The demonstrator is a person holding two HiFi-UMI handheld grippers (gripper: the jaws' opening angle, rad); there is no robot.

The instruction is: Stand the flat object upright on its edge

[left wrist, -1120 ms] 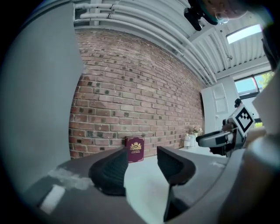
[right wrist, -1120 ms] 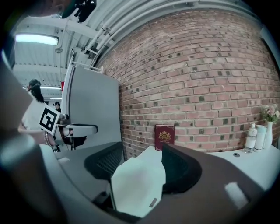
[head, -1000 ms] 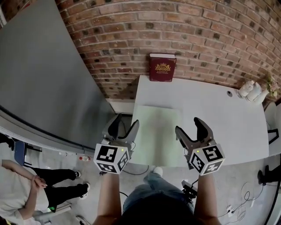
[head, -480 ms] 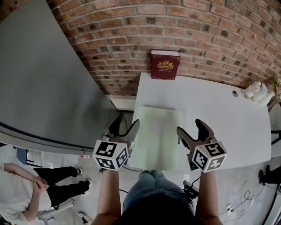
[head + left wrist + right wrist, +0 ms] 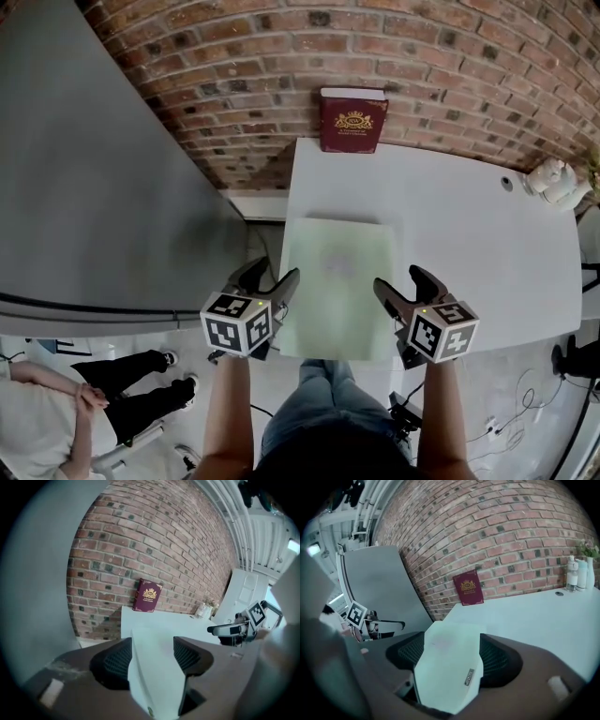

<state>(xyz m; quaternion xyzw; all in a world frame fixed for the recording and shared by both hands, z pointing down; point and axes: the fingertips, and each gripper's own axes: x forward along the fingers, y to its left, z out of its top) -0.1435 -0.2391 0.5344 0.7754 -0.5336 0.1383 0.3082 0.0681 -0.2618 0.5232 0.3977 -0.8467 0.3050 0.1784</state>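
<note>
A pale green flat board (image 5: 339, 281) lies flat on the white table (image 5: 469, 244), near its front left edge. My left gripper (image 5: 272, 277) hangs open at the board's left front side. My right gripper (image 5: 400, 279) hangs open at its right front side; its jaws have just been opening. In the left gripper view the board (image 5: 154, 667) shows in the gap of the left gripper (image 5: 152, 641), with no pad pressing on it. The right gripper view shows the same: board (image 5: 450, 663) between the wide jaws of the right gripper (image 5: 451, 639), untouched.
A dark red book (image 5: 352, 122) stands on edge against the brick wall at the table's back. Small white bottles (image 5: 553, 180) sit at the far right. A grey panel (image 5: 84, 187) fills the left. A person (image 5: 56, 403) sits at lower left.
Both grippers have come down toward the table's front edge and now flank the board's near end. The board and the book have not moved.
</note>
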